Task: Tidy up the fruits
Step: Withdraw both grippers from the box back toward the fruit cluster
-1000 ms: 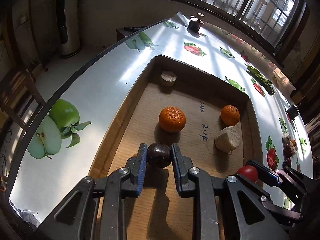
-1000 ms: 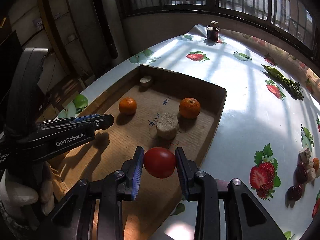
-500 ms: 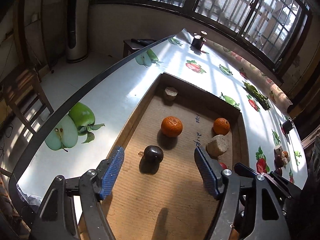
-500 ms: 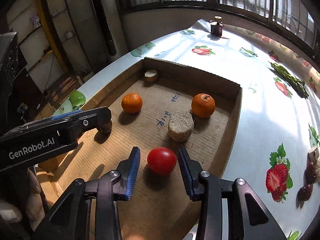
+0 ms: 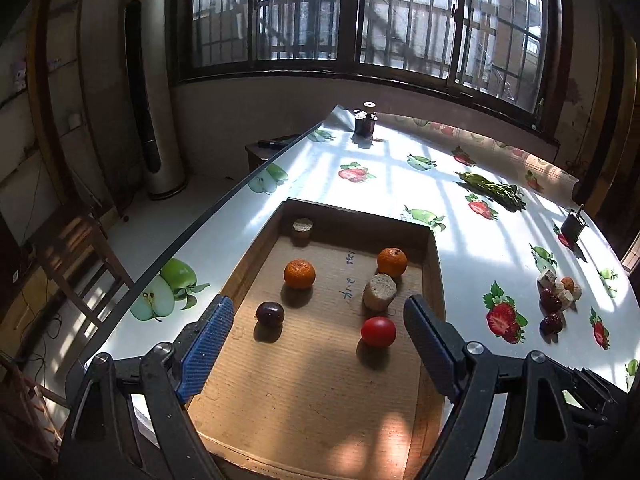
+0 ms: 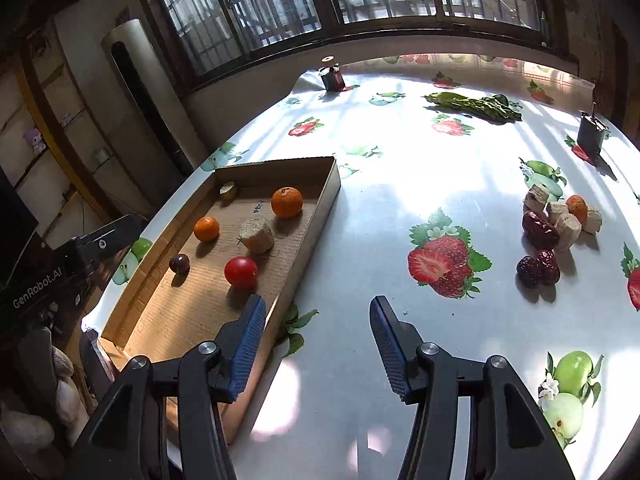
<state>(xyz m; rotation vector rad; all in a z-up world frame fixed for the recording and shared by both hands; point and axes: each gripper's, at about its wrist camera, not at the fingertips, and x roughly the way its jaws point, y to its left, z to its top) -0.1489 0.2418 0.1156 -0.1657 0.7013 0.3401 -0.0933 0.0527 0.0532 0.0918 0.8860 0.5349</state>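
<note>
A shallow cardboard tray (image 5: 434, 280) on the fruit-print table holds a dark plum (image 5: 270, 314), a red tomato (image 5: 378, 331), two oranges (image 5: 299, 274) and two beige cut pieces (image 5: 379, 292). My left gripper (image 5: 316, 320) hovers above the tray's near half, its jaws wide and still opening, holding nothing. My right gripper (image 6: 317, 308) hangs over bare table just right of the tray's wall (image 6: 320, 208), jaws opening, nothing between them. The tomato (image 6: 240, 272) lies left of its left finger. A loose pile of dates, beige chunks and a small orange (image 6: 560, 216) sits far right.
Green vegetables (image 6: 476, 106), a small dark jar (image 6: 331, 76) and a dark clip-like object (image 6: 590, 136) stand toward the table's back. The table's edge (image 5: 224, 204) runs left of the tray, with a wooden chair (image 5: 76, 248) below. The left gripper's body (image 6: 96, 244) shows at left.
The left gripper let go of the dark plum and the right let go of the red tomato; both fruits now rest in the tray. Both grippers drew back, the right swinging rightward over the table.
</note>
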